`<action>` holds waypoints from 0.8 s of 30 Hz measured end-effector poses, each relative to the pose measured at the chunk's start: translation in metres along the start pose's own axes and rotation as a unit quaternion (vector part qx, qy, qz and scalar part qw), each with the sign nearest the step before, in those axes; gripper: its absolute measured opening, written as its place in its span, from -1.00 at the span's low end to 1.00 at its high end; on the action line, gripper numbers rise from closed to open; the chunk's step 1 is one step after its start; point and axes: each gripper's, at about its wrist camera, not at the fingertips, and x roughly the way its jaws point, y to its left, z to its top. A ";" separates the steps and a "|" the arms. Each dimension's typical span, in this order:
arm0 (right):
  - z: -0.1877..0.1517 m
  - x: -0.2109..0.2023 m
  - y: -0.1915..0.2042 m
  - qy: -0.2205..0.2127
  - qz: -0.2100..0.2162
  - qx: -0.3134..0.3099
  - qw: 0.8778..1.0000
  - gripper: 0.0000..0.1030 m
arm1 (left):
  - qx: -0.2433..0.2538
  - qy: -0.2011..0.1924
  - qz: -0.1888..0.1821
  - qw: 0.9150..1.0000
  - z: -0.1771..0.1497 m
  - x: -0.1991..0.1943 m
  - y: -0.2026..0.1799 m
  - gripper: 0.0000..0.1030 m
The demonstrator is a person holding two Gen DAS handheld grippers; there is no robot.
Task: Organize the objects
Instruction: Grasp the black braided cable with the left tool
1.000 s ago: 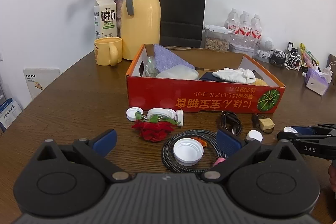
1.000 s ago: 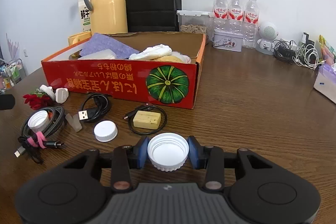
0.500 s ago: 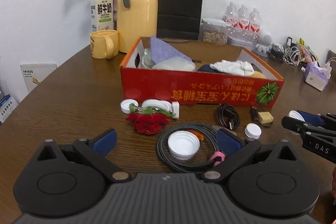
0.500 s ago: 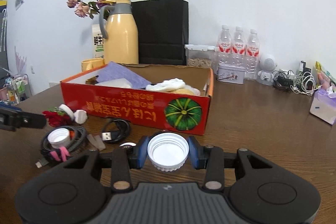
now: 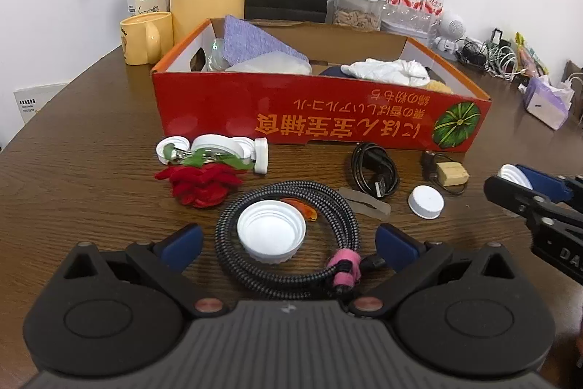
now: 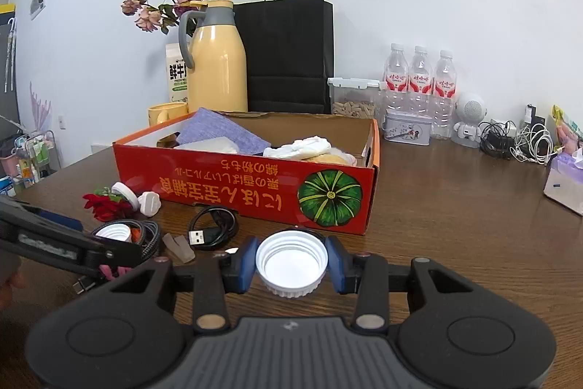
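On the left of the brown wooden bench [image 5: 91, 148], a red fabric flower [image 5: 198, 183] lies just in front of a small cluster of white caps [image 5: 215, 150]. Next to it, the left hand-held gripper [image 5: 288, 241] stands wide, its blue pads [image 5: 182, 241] on either side of a coiled braided cable [image 5: 288, 243] with a pink tie; an upturned white cap [image 5: 271, 230] sits inside that coil, touched by neither pad. Behind these stands the red cardboard box [image 5: 320, 119], holding a purple cloth [image 5: 251, 42] and white bundles. Further right on the bench lie a coiled black USB cable [image 5: 375, 170], a small tan block [image 5: 452, 173] and another white cap [image 5: 426, 202], top side up. At the far right, the right hand-held gripper [image 6: 291, 265] is held above the bench in front of the box's pumpkin picture, clamped narrowly on a white bottle cap [image 6: 291, 261] with its hollow side facing up.
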 end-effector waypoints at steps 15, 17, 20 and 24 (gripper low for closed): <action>0.001 0.001 0.000 0.002 0.007 0.000 1.000 -0.24 | 0.002 -0.003 0.052 0.999 -0.007 0.012 -0.006 1.00; 0.001 0.001 0.000 0.003 0.007 0.000 1.000 -0.24 | 0.002 -0.003 0.051 0.999 -0.007 0.012 -0.006 1.00; 0.001 0.002 0.000 0.005 0.006 0.000 1.000 -0.24 | 0.001 -0.005 0.050 0.999 -0.007 0.013 -0.005 1.00; 0.001 0.002 0.001 0.006 0.005 0.000 1.000 -0.24 | 0.002 -0.010 0.049 0.999 -0.009 0.012 -0.005 1.00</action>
